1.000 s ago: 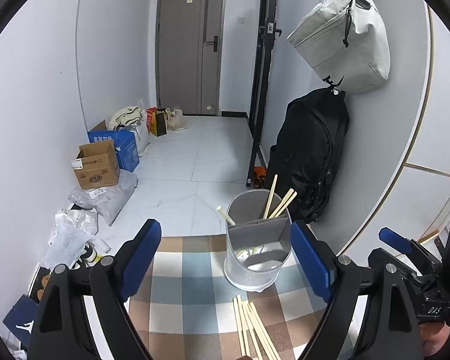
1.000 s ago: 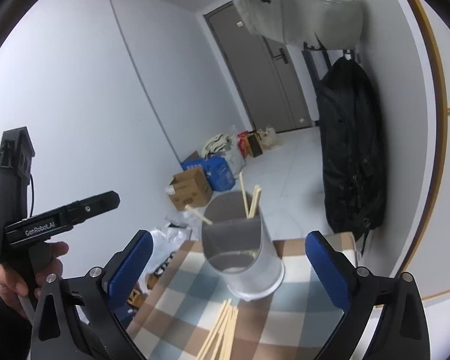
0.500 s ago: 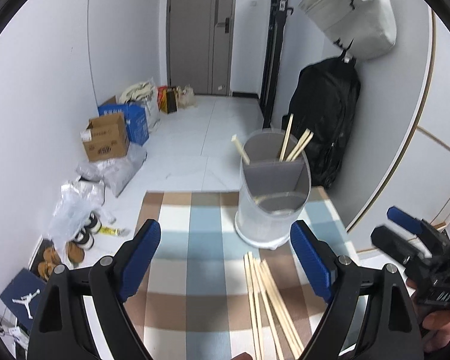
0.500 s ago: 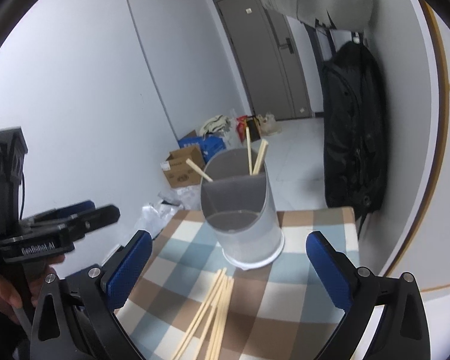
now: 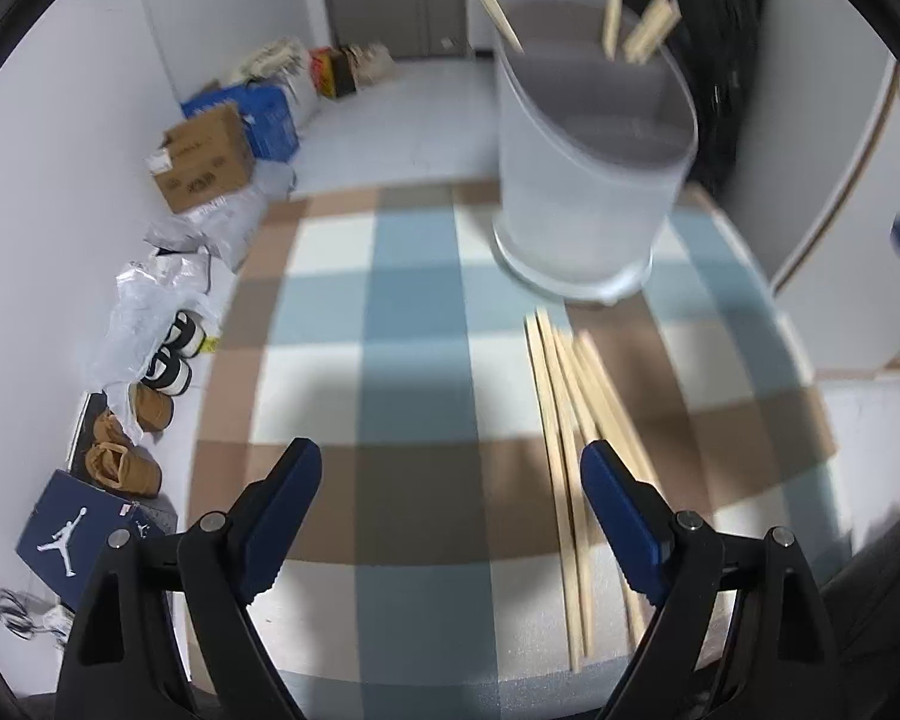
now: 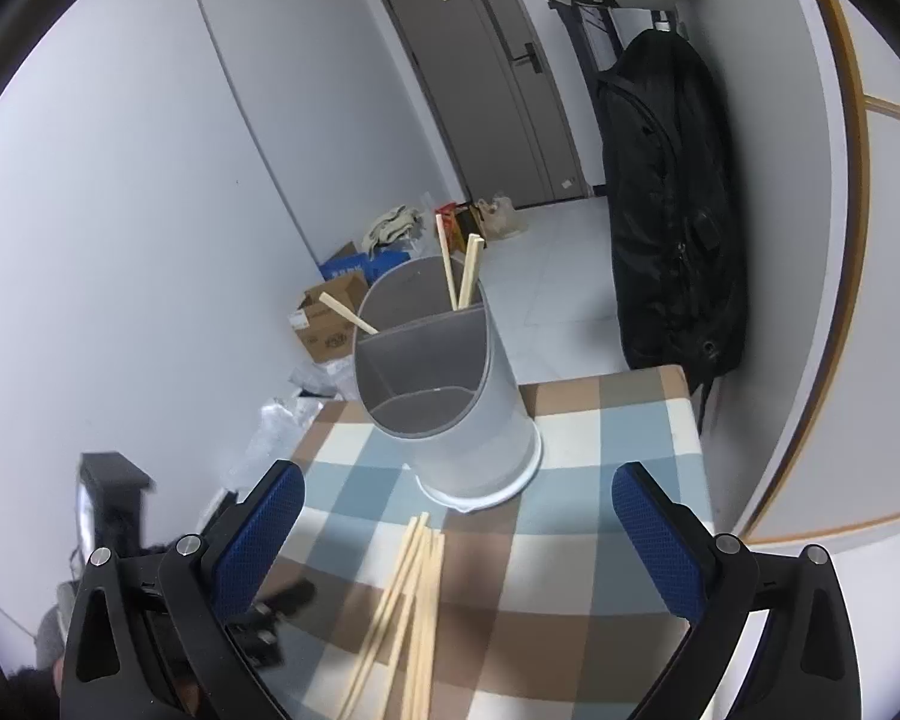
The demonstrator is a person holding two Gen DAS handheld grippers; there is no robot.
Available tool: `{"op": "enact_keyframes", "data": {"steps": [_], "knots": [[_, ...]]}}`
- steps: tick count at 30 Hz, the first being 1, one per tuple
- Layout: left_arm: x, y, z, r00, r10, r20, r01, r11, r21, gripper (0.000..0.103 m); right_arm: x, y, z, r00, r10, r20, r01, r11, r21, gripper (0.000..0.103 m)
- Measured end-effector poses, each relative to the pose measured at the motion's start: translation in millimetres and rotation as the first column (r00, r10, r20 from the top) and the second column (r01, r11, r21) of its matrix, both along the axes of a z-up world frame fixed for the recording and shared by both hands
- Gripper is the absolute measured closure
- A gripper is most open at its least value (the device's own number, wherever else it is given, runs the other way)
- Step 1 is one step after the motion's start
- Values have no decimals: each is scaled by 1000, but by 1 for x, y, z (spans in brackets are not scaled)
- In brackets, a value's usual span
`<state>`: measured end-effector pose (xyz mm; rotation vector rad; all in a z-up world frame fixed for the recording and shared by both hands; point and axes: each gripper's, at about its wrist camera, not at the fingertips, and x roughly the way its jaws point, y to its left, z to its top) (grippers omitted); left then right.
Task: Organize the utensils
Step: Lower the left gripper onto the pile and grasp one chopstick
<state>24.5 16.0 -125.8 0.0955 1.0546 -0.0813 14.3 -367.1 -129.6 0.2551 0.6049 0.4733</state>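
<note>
Wooden chopsticks lie beside a seemingly plastic cylindrical holder; both grippers gape, empty.

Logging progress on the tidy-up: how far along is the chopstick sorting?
Partly done: three or so chopsticks already stand in the grey holder. Nothing is in hand; the left hand-held gripper and right hand-held gripper are both open. A loose bundle remains on the checked cloth.
</note>
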Motion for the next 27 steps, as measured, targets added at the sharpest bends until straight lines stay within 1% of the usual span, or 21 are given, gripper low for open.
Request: {"op": "enact_keyframes", "data": {"steps": [3,8,10,12,14,20,25,27], "knots": [[3,-7,-17,997,-22,-72,23,1000,20,18,1,2,-2,1000,4,-8,-4,1000,-21,0],[2,-7,-26,992,-20,-124,23,1000,21,18,3,1,-3,1000,-2,-15,2,999,-32,0],[3,-8,-30,990,-15,-139,20,999,40,18,4,1,-3,1000,-7,-15,6,1000,-30,0],[2,-7,-32,988,-10,-153,14,1000,25,18,4,2,-3,1000,-5,-16,4,999,-37,0],[4,-9,-33,987,-7,-158,12,999,34,18,3,5,-3,1000,1,-19,-2,999,-44,0],[15,-12,-33,987,-3,-160,8,1000,31,18,-1,9,-1,1000,24,-9,-24,998,-58,0],[34,-15,-33,987,13,-159,-12,1000,4,18,5,0,-3,999,8,-34,-9,999,-35,0],[42,-20,-35,989,12,-147,-8,1000,26,18,9,-6,-4,999,-7,-48,6,1000,-23,0]]}}
